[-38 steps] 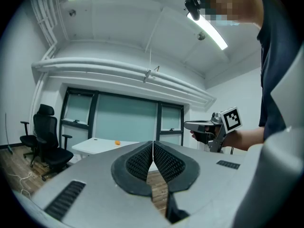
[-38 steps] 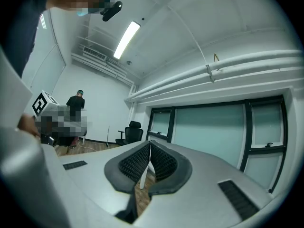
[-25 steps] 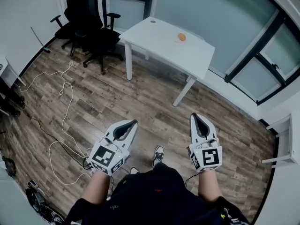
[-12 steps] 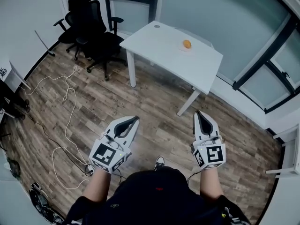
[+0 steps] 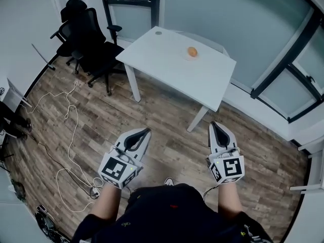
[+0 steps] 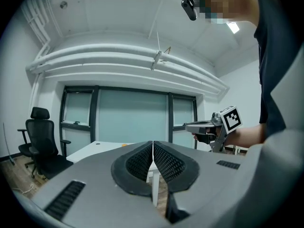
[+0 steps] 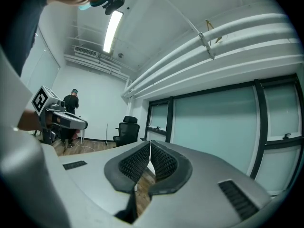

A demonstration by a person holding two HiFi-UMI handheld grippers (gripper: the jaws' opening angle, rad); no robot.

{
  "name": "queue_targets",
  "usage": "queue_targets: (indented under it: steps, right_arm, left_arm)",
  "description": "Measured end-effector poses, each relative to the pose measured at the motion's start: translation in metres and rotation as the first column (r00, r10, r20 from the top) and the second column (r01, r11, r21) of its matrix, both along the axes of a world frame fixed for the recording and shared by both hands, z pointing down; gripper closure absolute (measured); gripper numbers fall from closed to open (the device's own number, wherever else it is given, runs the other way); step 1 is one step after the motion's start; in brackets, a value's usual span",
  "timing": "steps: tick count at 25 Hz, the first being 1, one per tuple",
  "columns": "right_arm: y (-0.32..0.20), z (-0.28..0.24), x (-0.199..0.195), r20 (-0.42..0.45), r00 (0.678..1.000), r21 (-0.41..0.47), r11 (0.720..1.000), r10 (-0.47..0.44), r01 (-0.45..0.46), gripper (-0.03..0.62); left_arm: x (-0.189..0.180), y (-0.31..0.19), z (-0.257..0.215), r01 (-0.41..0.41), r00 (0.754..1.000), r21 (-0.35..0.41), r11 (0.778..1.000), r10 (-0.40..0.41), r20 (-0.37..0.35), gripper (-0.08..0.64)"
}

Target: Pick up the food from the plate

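An orange piece of food (image 5: 192, 51) lies on a small pale plate (image 5: 188, 56) near the far edge of a white table (image 5: 167, 59). Both grippers hang well short of the table, above the wooden floor, with nothing in them. My left gripper (image 5: 146, 130) points towards the table with its jaws shut. My right gripper (image 5: 212, 124) is held level with it to the right, jaws also shut. In the left gripper view the pads (image 6: 142, 160) meet, with the table (image 6: 95, 148) low behind them. In the right gripper view the pads (image 7: 161, 158) touch too.
Black office chairs (image 5: 86, 32) stand left of the table by the window wall. White cables (image 5: 71, 115) trail over the floor at the left. A white shelf unit (image 5: 311, 173) stands at the right edge. A person (image 7: 71, 108) stands far back in the right gripper view.
The view has advanced towards the table, which looks larger and nearer now. Both grippers keep about the same place in the view, shut throughout.
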State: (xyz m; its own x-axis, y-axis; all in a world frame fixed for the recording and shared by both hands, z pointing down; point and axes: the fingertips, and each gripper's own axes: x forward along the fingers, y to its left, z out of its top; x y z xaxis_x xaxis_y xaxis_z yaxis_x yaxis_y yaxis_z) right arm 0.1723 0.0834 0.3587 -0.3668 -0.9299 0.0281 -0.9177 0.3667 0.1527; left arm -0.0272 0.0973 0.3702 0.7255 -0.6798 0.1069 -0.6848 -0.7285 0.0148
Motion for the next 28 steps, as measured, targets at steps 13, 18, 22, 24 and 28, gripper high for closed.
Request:
queue_targets:
  steps: [13, 18, 22, 24, 28]
  right_arm:
    - [-0.060, 0.035, 0.038, 0.010, 1.000, -0.071, 0.997, 0.009, -0.008, 0.568]
    - [-0.101, 0.036, 0.028, -0.008, 0.999, -0.069, 0.997, 0.035, -0.035, 0.568]
    - [-0.153, 0.034, 0.017, -0.027, 0.998, -0.072, 0.996, 0.058, -0.060, 0.568]
    - [-0.179, 0.032, 0.003, -0.034, 0.997, -0.067, 0.995, 0.073, -0.075, 0.568]
    - [-0.229, 0.024, -0.024, -0.049, 0.995, -0.071, 0.994, 0.084, -0.087, 0.568]
  left_arm:
    - [0.029, -0.063, 0.028, 0.025, 1.000, -0.050, 0.998, -0.025, -0.007, 0.534]
    - [0.024, -0.110, 0.029, -0.019, 0.999, -0.048, 0.999, 0.017, -0.047, 0.534]
    - [0.012, -0.167, 0.026, -0.034, 0.999, -0.017, 0.999, 0.034, -0.018, 0.534]
    - [-0.002, -0.193, 0.028, -0.048, 0.999, -0.017, 0.999, 0.048, -0.006, 0.534]
    - [-0.027, -0.247, 0.025, -0.072, 0.997, -0.008, 0.997, 0.072, 0.004, 0.534]
